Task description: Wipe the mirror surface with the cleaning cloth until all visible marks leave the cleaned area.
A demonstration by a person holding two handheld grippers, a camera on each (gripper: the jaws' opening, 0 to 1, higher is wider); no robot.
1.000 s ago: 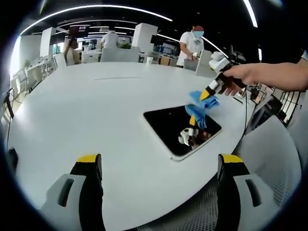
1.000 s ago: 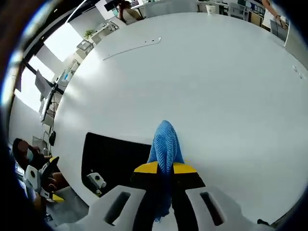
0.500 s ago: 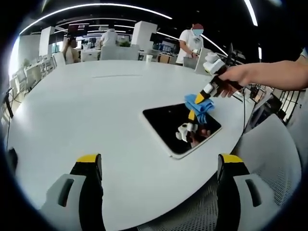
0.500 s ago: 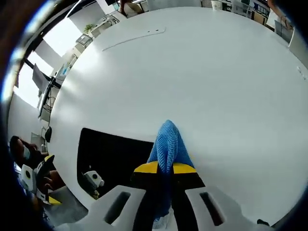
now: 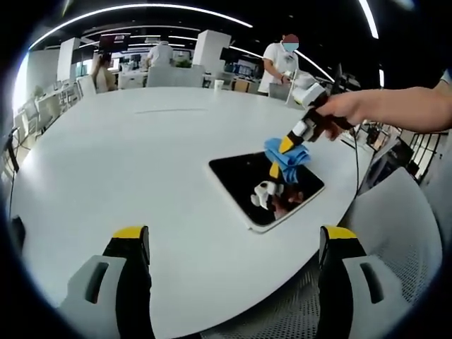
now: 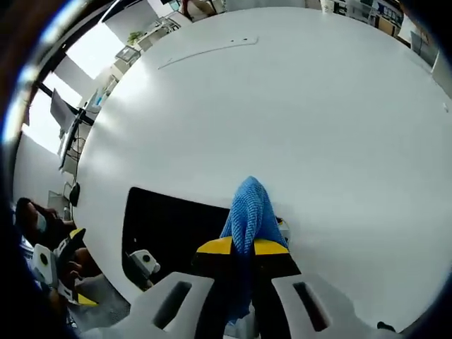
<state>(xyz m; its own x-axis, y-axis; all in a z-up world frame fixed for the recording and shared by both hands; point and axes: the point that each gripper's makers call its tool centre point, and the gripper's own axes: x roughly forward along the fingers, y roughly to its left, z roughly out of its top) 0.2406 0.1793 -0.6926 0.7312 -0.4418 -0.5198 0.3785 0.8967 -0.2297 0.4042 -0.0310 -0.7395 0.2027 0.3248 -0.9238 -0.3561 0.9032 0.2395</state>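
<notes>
Cloth [image 6: 248, 212] sits pinched between the closed jaws of your right gripper [image 6: 242, 246], pressed on the far edge of the dark mirror [image 5: 265, 185] lying on the white table [image 5: 127, 155]. Your left gripper [image 5: 236, 244] hangs wide apart, holding nothing.

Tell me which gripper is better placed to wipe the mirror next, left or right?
Right. The right gripper is shut on the blue cloth, at the mirror's far edge. The left gripper is open and holds nothing, back near the table edge.
</notes>
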